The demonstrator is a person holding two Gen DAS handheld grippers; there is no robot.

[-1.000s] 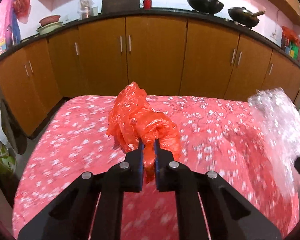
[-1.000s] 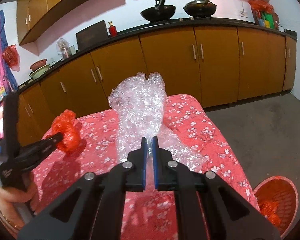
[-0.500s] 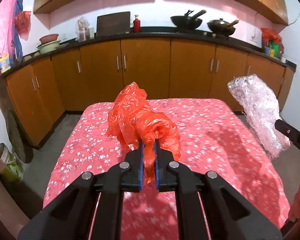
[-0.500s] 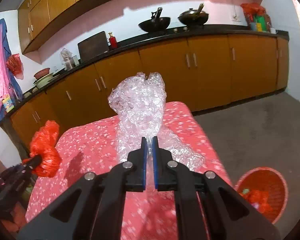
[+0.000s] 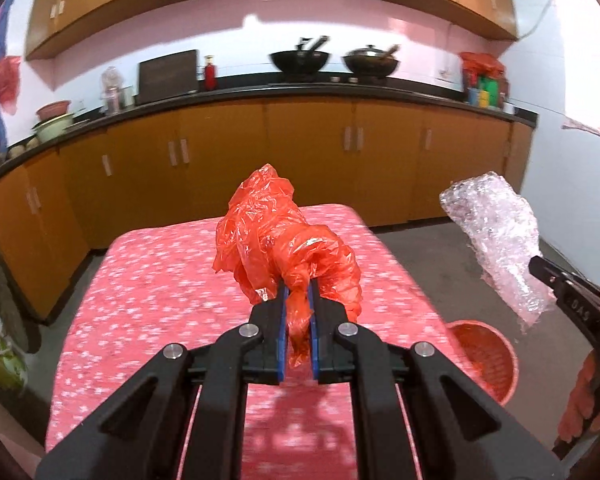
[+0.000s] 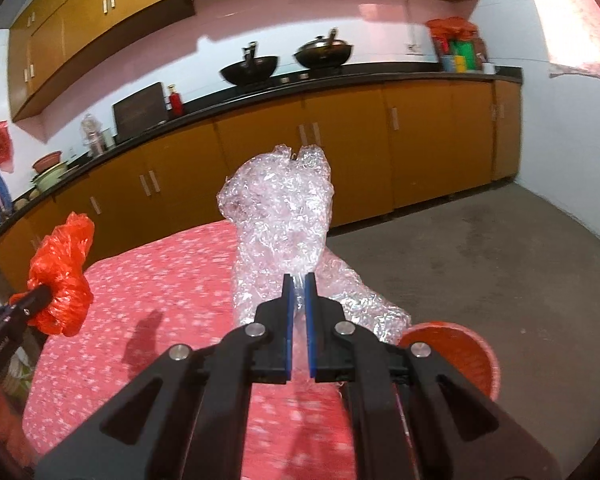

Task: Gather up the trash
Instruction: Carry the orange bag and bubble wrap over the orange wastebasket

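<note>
Left hand-held gripper pinches red bag; right pinches bubble wrap; basket beside table.

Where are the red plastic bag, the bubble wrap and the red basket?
Red plastic bag (image 5: 284, 240), left wrist view, crumpled middle.
Bubble wrap (image 6: 284, 224), right wrist view, bunched middle.
Red basket (image 5: 486, 354), left wrist view, inner wall.

Left gripper, raised and angled downward, jaws clamped on red plastic bag; right gripper, likewise raised, jaws clamped on bubble wrap; right hand gripping handle.
</note>
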